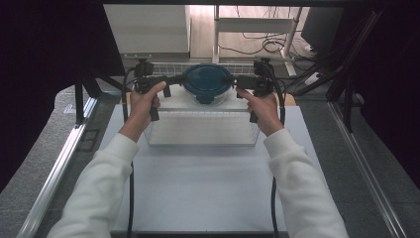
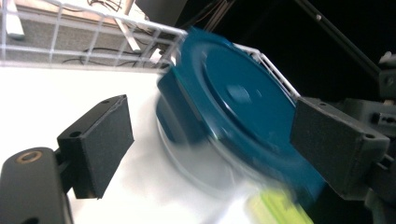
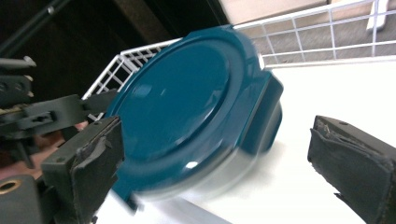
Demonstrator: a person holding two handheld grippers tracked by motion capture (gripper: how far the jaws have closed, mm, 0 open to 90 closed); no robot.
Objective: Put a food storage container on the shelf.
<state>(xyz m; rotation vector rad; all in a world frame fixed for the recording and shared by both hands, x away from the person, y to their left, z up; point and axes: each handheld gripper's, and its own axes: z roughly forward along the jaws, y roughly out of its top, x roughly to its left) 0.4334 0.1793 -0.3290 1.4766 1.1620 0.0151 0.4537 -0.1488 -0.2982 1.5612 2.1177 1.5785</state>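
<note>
A round clear container with a dark teal lid [image 1: 207, 82] sits at the back of a white wire basket [image 1: 203, 129]. My left gripper [image 1: 174, 84] reaches in from the left and my right gripper [image 1: 236, 83] from the right, each level with the lid's rim. In the left gripper view the teal lid [image 2: 233, 98] lies between the open jaws of my left gripper [image 2: 217, 135], and the pads stand off it. The right gripper view shows the lid [image 3: 182, 98] between the wide jaws of my right gripper [image 3: 219, 156], untouched by the pads.
The basket stands on a white table top [image 1: 208, 188] with metal rails [image 1: 59, 168] along both sides. Behind it are a white box [image 1: 148, 29], a shelf frame and floor cables [image 1: 267, 44]. A blurred yellow-green object [image 2: 275, 205] lies beside the container.
</note>
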